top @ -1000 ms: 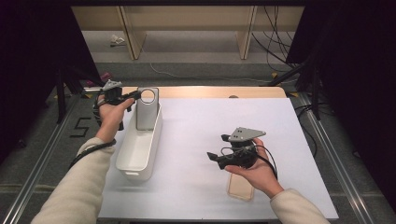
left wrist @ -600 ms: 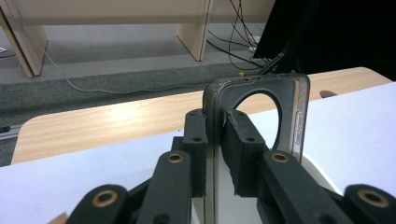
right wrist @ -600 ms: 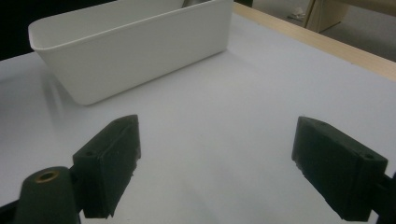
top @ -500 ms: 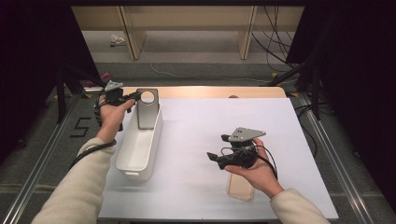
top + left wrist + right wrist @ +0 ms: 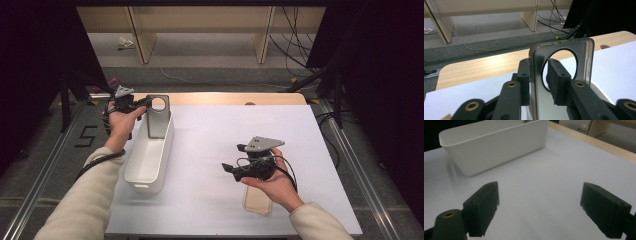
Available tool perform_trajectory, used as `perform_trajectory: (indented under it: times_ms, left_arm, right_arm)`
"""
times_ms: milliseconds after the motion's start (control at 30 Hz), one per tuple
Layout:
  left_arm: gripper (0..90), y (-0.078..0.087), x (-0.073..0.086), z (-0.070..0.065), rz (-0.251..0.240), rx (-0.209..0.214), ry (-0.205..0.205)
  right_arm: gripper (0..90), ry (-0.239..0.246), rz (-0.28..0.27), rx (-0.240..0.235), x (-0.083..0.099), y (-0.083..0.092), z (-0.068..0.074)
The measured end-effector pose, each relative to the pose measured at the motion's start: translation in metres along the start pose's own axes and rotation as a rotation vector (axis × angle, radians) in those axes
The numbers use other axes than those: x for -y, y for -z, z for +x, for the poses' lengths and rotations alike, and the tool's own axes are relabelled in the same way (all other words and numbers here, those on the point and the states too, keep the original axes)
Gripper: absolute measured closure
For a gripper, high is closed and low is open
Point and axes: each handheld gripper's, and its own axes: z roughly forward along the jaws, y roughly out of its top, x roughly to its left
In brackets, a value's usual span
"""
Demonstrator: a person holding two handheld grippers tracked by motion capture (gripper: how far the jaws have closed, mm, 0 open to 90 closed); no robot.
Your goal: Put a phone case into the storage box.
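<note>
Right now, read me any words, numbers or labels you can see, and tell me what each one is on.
"5": dark numeral on the grey floor, left of the table.
No readable text on the phone case, the white bin or either gripper.

You will find a white sheet (image 5: 210, 150) covering the wooden table (image 5: 225, 98). A clear case (image 5: 257, 202) lies flat near its front edge. Beyond the table, wooden legs (image 5: 263, 37) stand on grey floor (image 5: 210, 55), with cables (image 5: 292, 30) trailing nearby.
</note>
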Motion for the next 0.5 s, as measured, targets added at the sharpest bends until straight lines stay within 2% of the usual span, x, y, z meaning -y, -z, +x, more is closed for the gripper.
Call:
perform_trajectory:
  times_ms: [200,300,500]
  left_arm:
    - [63.2,0.0003,-0.0009,-0.0018,0.001,-0.012,-0.012]
    - [57.7,0.0005,-0.0012,-0.0016,0.004,-0.012,0.025]
    - [47.7,0.0028,-0.0014,-0.0019,0.013,-0.015,0.039]
  right_arm:
    - [16.2,0.000,-0.001,0.001,-0.0001,0.0000,0.0002]
    - [16.2,0.001,0.000,0.001,-0.0001,-0.0001,0.0001]
    - [16.2,0.000,0.000,0.002,-0.0001,0.0001,-0.0002]
